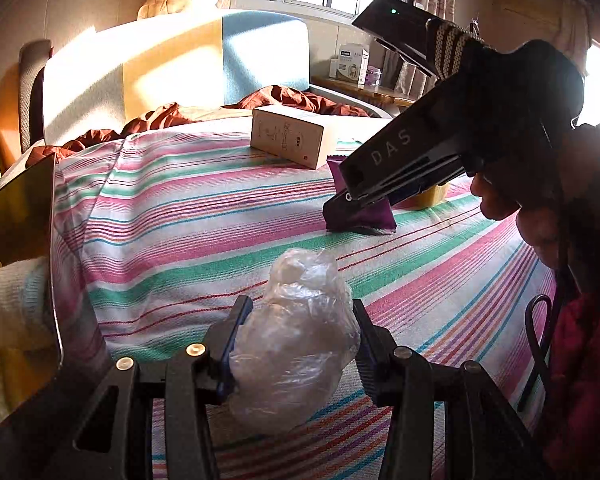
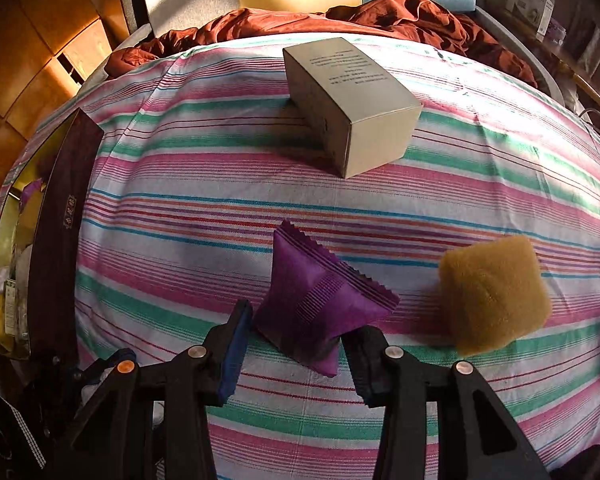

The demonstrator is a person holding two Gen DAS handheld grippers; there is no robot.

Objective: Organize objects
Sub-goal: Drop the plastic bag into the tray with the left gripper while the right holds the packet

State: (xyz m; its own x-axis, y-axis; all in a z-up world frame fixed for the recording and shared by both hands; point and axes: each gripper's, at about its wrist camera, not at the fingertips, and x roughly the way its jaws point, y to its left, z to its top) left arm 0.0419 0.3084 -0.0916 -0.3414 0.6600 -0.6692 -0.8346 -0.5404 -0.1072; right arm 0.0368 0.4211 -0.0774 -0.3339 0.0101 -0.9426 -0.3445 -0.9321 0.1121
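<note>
Cardboard box [image 2: 350,106] behind purple sachet [image 2: 320,304], yellow sponge [image 2: 494,296] beside, striped sheet [image 2: 180,216]

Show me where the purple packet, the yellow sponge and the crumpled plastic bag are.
purple packet [image 2: 320,304]: right wrist view, middle of its front face.
yellow sponge [image 2: 494,292]: right wrist view, centre of its top.
crumpled plastic bag [image 1: 296,336]: left wrist view, middle of the bundle.

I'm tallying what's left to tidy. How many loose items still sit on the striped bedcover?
4: plastic bag between the left tongs, purple packet at the right tongs, sponge beside it, cardboard box farther back. Others may be hidden.
</note>
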